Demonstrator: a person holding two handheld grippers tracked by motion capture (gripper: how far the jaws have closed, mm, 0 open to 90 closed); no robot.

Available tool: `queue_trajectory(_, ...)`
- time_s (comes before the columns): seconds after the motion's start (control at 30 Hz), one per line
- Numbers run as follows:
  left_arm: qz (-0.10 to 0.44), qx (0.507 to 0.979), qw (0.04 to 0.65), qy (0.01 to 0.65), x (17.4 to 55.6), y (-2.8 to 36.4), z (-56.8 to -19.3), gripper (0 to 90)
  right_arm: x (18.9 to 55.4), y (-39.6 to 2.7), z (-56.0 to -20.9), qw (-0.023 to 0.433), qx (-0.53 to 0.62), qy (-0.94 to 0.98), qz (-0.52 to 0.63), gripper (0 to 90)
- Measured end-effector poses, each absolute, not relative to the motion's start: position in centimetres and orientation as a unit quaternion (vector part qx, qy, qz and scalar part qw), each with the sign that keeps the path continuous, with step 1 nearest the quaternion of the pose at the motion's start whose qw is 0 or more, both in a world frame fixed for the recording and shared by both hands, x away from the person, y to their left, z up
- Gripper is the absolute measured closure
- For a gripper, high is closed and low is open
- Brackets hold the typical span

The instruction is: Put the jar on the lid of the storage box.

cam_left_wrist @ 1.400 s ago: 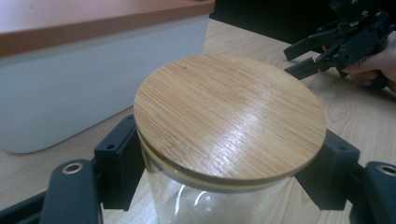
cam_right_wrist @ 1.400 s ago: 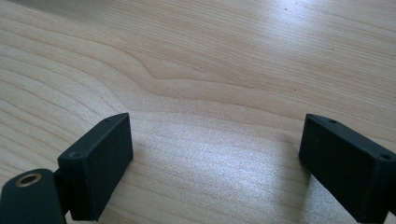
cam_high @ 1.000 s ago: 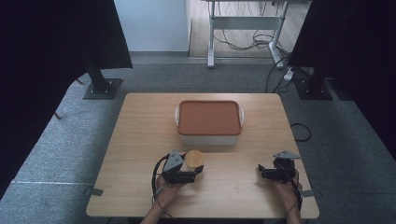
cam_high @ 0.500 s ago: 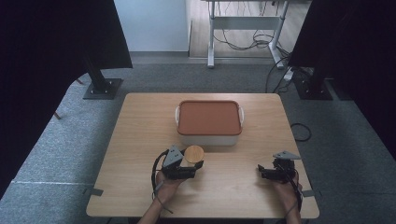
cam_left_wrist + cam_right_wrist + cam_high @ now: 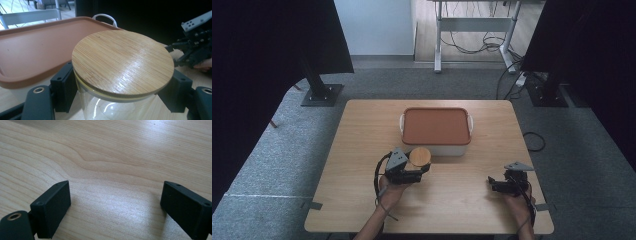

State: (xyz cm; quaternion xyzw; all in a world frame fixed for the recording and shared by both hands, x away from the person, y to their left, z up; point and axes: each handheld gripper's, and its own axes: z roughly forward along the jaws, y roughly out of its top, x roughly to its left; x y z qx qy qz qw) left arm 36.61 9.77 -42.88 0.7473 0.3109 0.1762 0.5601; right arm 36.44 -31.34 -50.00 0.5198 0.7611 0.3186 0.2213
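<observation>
Forearms come in from the near table (image 5: 362,150) edge, one gripper in each hand. Left gripper (image 5: 424,172) points toward the box (image 5: 435,126), its jaws clamped on the glass jar (image 5: 117,107) just under the wooden lid (image 5: 122,62), jar held just beside the box's near wall. Right gripper (image 5: 115,205) sits low over bare wood, well apart, jaws spread wide with nothing between. One jar, one lidded box, two grippers.

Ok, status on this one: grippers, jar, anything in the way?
Left gripper shut on jar. Right gripper open over table. Lidded box right behind jar.
</observation>
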Motion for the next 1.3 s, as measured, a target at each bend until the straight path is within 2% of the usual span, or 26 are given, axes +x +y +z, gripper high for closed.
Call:
queue_trajectory(0.67,0.184,0.727,0.569,0.336,40.1,10.1,-41.1,25.3,36.4,-31.3,-50.0,0.221,0.519,0.762,0.319,8.9)
queue_trajectory(1.3,0.201,0.732,0.558,0.336,43.1,8.8,-40.2,25.3,36.4,-31.3,-50.0,0.22,0.519,0.762,0.319,8.7)
